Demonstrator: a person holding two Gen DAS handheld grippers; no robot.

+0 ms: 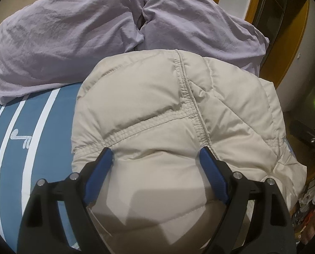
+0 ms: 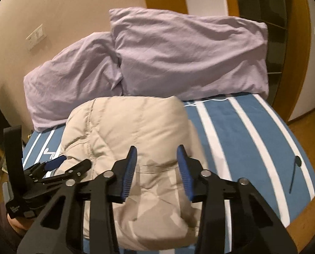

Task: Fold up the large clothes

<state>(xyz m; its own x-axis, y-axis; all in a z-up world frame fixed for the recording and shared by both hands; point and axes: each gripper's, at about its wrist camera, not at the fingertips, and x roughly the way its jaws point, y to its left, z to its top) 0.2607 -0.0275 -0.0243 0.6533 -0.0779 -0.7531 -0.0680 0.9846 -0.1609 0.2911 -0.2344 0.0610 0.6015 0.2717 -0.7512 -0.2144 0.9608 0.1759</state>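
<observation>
A beige quilted jacket [image 1: 178, 114], folded into a puffy bundle, is seen lying on a bed covered by a blue sheet with white stripes [image 2: 242, 131]. Behind the jacket, two lilac pillows [image 2: 178, 57] are propped against a cream wall, the right one overlapping the left. In the left wrist view the left claw [image 1: 156, 154] is held over the near end of the bundle with its blue-padded jaws spread wide; the fingertips [image 1: 106, 154] appear to rest on or just above the fabric at either side of a stitched panel, but nothing is pinched between them — the claw is released. In the right wrist view the right claw [image 2: 157, 154] is poised above the right part of the same bundle; its jaws stand partly apart, and although the jacket lies beneath and between them, the pads are not seen pressing on any cloth, so it too is counted as released. The left claw is also visible at the lower left of that view, at the jacket's left edge. A thin dark stick with a round head [image 2: 295, 173] is seen lying on the sheet well to the right of the jacket.
</observation>
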